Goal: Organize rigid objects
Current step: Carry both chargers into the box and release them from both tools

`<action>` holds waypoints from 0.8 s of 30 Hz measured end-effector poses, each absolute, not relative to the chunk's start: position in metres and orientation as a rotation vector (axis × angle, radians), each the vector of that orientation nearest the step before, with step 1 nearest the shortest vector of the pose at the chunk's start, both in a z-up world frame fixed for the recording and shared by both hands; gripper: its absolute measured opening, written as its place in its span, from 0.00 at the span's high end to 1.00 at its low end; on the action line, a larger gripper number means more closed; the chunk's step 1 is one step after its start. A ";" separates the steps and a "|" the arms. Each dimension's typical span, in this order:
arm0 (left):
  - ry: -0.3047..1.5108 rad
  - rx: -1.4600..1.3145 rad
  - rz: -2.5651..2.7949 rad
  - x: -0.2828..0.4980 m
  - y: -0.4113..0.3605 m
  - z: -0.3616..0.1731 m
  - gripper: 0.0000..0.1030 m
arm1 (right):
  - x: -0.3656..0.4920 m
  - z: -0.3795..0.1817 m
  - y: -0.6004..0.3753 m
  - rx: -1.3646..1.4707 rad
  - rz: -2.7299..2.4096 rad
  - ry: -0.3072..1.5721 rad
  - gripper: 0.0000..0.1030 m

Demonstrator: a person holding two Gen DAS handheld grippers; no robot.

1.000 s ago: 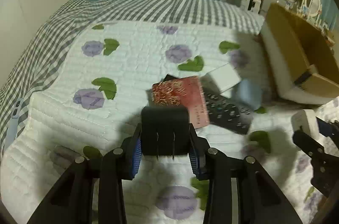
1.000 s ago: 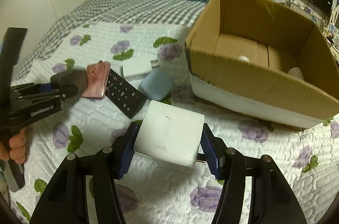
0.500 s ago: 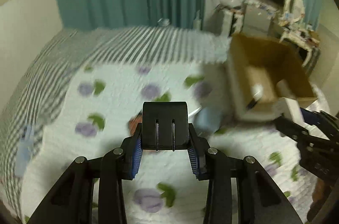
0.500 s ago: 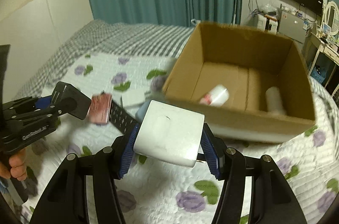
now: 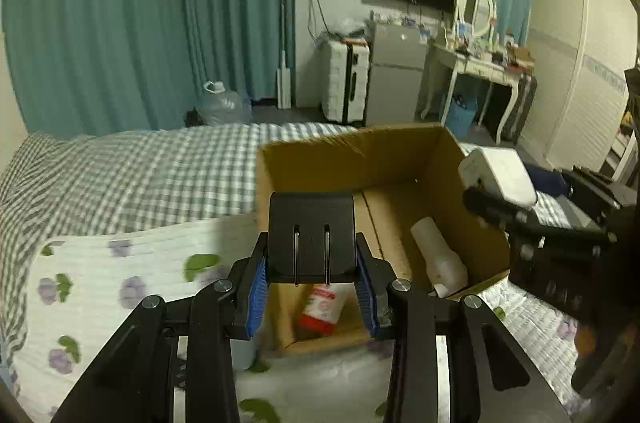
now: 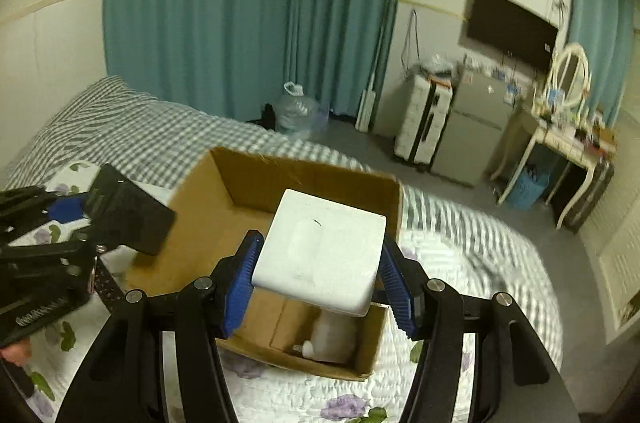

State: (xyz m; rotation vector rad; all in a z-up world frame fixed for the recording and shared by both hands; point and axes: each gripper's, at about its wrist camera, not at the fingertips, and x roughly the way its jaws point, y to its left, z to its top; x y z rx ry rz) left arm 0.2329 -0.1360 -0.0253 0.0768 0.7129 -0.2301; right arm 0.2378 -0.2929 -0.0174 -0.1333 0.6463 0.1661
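My left gripper (image 5: 311,287) is shut on a flat black object (image 5: 311,237) and holds it above the near end of the open cardboard box (image 5: 344,151). My right gripper (image 6: 318,279) is shut on a white square box (image 6: 320,251) and holds it over the same cardboard box (image 6: 304,163). Inside lie a white bottle (image 5: 438,255) and a red-labelled white bottle (image 5: 322,307). The right gripper with its white box shows at the right of the left wrist view (image 5: 500,175). The left gripper with the black object shows at the left of the right wrist view (image 6: 128,213).
The box sits on a bed with a floral quilt (image 5: 120,283) and a checked blanket (image 5: 140,167). A black remote's edge (image 6: 108,283) lies on the quilt left of the box. Beyond the bed are teal curtains, a water jug (image 5: 222,103), suitcases and a dressing table.
Both grippers have lifted off the quilt and moved over the cardboard box, each still holding its object. The items on the quilt have dropped out of the left wrist view.
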 end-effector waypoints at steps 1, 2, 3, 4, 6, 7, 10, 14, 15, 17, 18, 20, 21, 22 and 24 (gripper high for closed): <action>0.722 0.083 -0.232 0.238 -0.142 -0.032 0.63 | 0.240 -0.023 -0.296 -0.128 0.171 0.660 0.44; 0.731 0.087 -0.230 0.242 -0.148 -0.038 0.63 | 0.244 -0.031 -0.298 -0.127 0.181 0.682 0.44; 0.739 0.090 -0.229 0.245 -0.150 -0.042 0.63 | 0.247 -0.038 -0.300 -0.123 0.189 0.701 0.44; 0.749 0.092 -0.224 0.249 -0.153 -0.048 0.63 | 0.249 -0.042 -0.302 -0.117 0.191 0.710 0.44; 0.765 0.099 -0.213 0.253 -0.155 -0.057 0.63 | 0.250 -0.051 -0.308 -0.099 0.200 0.728 0.44; 0.771 0.106 -0.207 0.254 -0.155 -0.060 0.62 | 0.251 -0.054 -0.310 -0.094 0.205 0.732 0.44; 0.801 0.115 -0.196 0.256 -0.155 -0.067 0.62 | 0.249 -0.058 -0.313 -0.081 0.213 0.726 0.44; 0.791 0.098 -0.174 0.252 -0.148 -0.061 0.58 | 0.245 -0.049 -0.311 -0.097 0.198 0.668 0.28; 0.757 0.099 -0.169 0.247 -0.146 -0.053 0.56 | 0.241 -0.044 -0.311 -0.093 0.196 0.652 0.27; 0.712 0.097 -0.176 0.238 -0.140 -0.036 0.51 | 0.234 -0.034 -0.313 -0.082 0.182 0.635 0.27; 0.694 0.093 -0.172 0.234 -0.134 -0.027 0.50 | 0.229 -0.029 -0.313 -0.077 0.178 0.624 0.27; 0.669 0.088 -0.158 0.226 -0.122 -0.011 0.49 | 0.220 -0.018 -0.311 -0.073 0.170 0.609 0.27; 0.662 0.086 -0.150 0.222 -0.114 -0.004 0.47 | 0.214 -0.012 -0.309 -0.074 0.167 0.601 0.27; 0.657 0.081 -0.138 0.217 -0.104 0.002 0.47 | 0.210 -0.008 -0.306 -0.073 0.168 0.593 0.26; 0.656 0.078 -0.110 0.211 -0.084 0.009 0.46 | 0.198 0.001 -0.298 -0.065 0.189 0.576 0.26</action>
